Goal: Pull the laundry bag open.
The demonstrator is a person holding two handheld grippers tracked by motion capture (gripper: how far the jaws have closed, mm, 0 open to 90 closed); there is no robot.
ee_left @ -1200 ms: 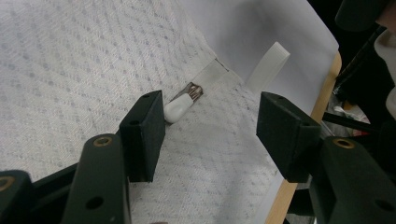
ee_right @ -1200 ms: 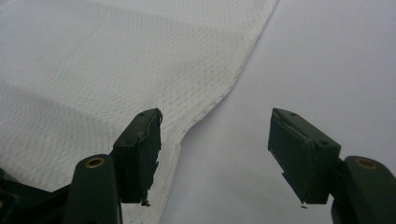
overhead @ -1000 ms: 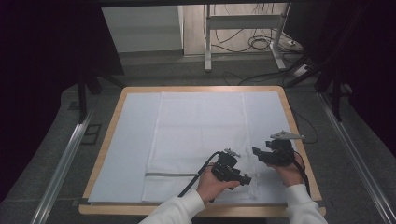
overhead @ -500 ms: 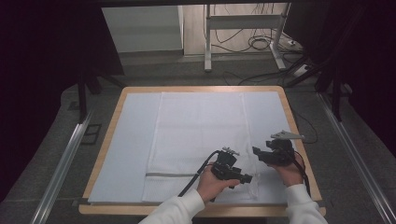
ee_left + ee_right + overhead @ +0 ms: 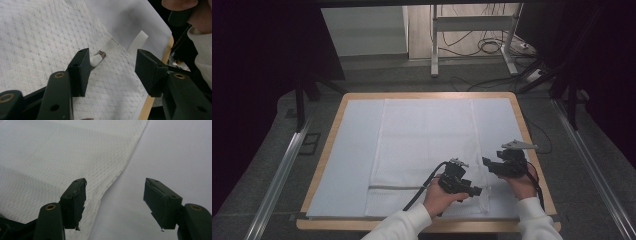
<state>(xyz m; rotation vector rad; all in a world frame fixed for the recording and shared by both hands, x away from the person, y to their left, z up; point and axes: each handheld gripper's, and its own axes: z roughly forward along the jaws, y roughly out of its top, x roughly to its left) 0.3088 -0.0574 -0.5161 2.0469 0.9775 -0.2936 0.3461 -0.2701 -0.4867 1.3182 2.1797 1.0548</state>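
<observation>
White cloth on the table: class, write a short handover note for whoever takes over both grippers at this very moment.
Left gripper: jaws apart, just been closing, above the white cloth's near right corner by its tag; nothing gripped.
Right gripper: open, over the cloth's right edge, holding nothing.
Cloth lies spread flat on the table.
Done: both grippers in position at that side.
Left: probably grip the corner and edge, then fold.

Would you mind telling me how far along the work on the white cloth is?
Done: the white textured cloth lies spread flat on the wooden-rimmed table. In hand: both tongs, left and right, hover open at its near right corner, the left just closing. Left: gripping it.
</observation>
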